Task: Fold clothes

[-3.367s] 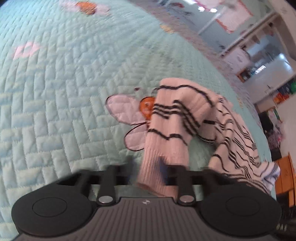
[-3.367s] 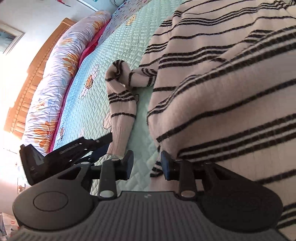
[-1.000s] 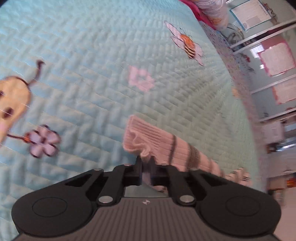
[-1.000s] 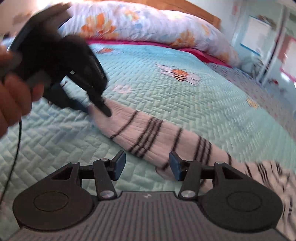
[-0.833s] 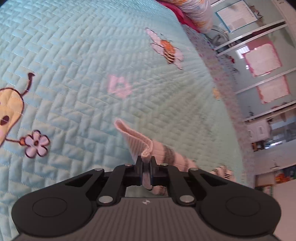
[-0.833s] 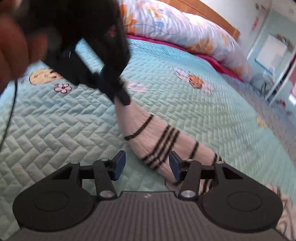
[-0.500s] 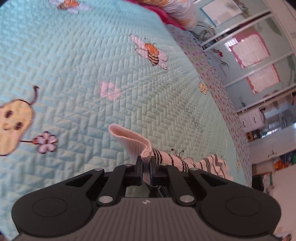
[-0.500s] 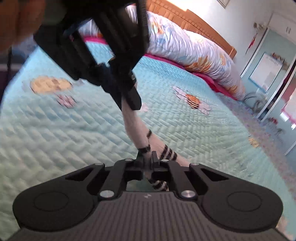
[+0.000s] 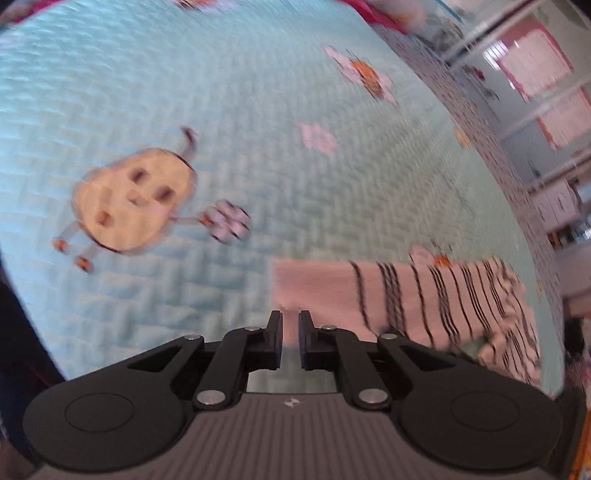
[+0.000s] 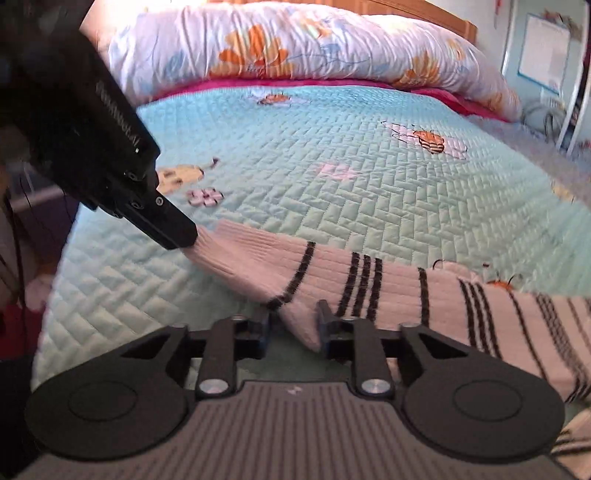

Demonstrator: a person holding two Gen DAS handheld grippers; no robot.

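Observation:
A pink sweater with thin black stripes lies on the turquoise quilt (image 10: 369,166). Its long sleeve (image 10: 332,273) is stretched out flat toward the left, and in the left wrist view the sleeve (image 9: 325,291) leads right to the bunched body (image 9: 509,317). My left gripper (image 9: 290,321) is shut on the plain cuff, and the right wrist view shows the left gripper (image 10: 177,236) pinching that cuff's corner. My right gripper (image 10: 293,321) sits over the mid-sleeve. Its jaws are opening, with a fold of the sleeve loose between them.
A rolled floral duvet (image 10: 295,44) lies along the wooden headboard (image 10: 424,11). The quilt carries bee, flower and pear patches. The bed's near-left edge (image 10: 55,258) drops to a dark floor. White shelves and a door (image 9: 546,110) stand past the far side.
The right gripper, shut on the sleeve half a second ago, has opened. The left gripper carried the cuff leftward, and the sleeve went from hanging raised to lying stretched on the quilt.

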